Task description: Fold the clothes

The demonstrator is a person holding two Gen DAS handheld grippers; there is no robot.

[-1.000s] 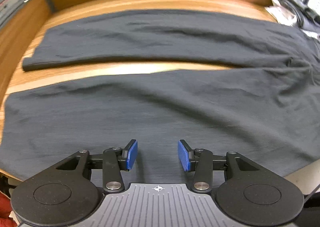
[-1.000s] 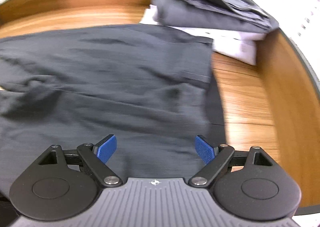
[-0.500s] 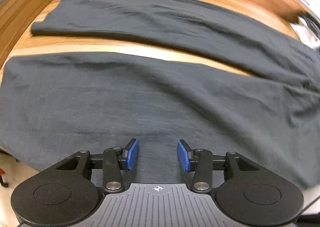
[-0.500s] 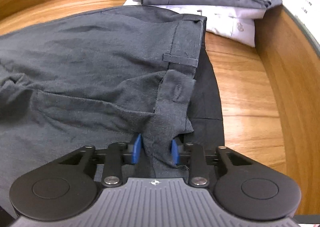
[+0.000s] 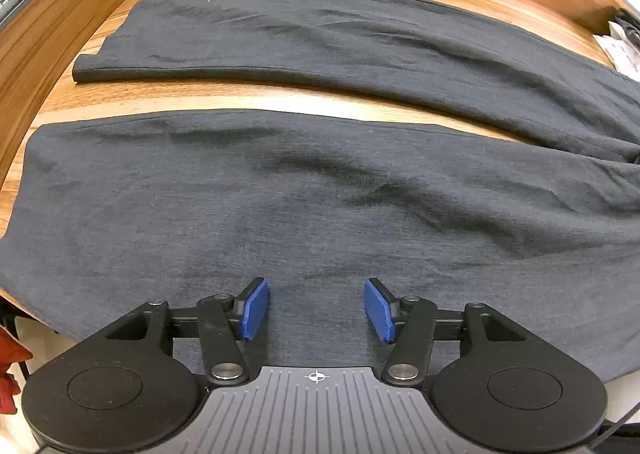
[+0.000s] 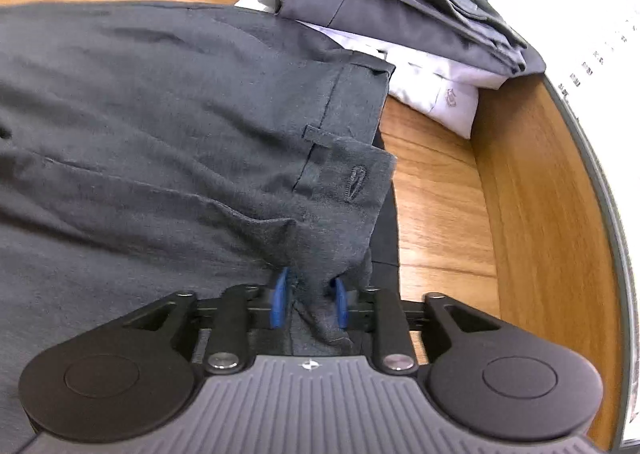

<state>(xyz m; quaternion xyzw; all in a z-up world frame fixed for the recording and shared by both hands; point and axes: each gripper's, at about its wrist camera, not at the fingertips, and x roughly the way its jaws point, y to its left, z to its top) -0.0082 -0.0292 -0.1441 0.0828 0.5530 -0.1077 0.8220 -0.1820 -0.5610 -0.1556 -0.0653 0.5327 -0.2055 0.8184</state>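
The right gripper [image 6: 308, 304] is now clenching a bunched bit of the waistband corner of the dark grey trousers [image 6: 168, 126]; 1 s ago its jaws were standing wide apart above flat cloth, and 0.5 s ago they had just closed on it, so the grasp is fresh & the cloth is rising a little into a small peak betw. the blue pads [image 6: 279, 302]. I am judging this as the start of the first fold: the waist end is secured, and the leg end is not yet. The left gripper [image 5: 316, 310] is hovering released over the nearer trouser leg [image 5: 280, 214], jaws apart w/ nothing betw. them, and the view has been shifting along the legs in the last second, prob. searching a place to pinch. The trousers are lying spread on the wooden table [image 5: 280, 94], the two legs apart w/ a strip of bare wood betw. them; the farther leg [image 5: 320, 38] is ending in a straight hem at the left. The fabric is looking thin, matte, slightly heathered, w/ soft shallow wrinkles, so it will prob. drape & sag when lifted from one point only. At the waist a belt loop [image 6: 316, 134] and a stitched buttonhole [image 6: 356, 182] are showing. Beside the waistband a folded white shirt [image 6: 436, 90] is lying under a folded grey garment [image 6: 384, 10], touching or nearly touching the trousers; I cannot tell which.
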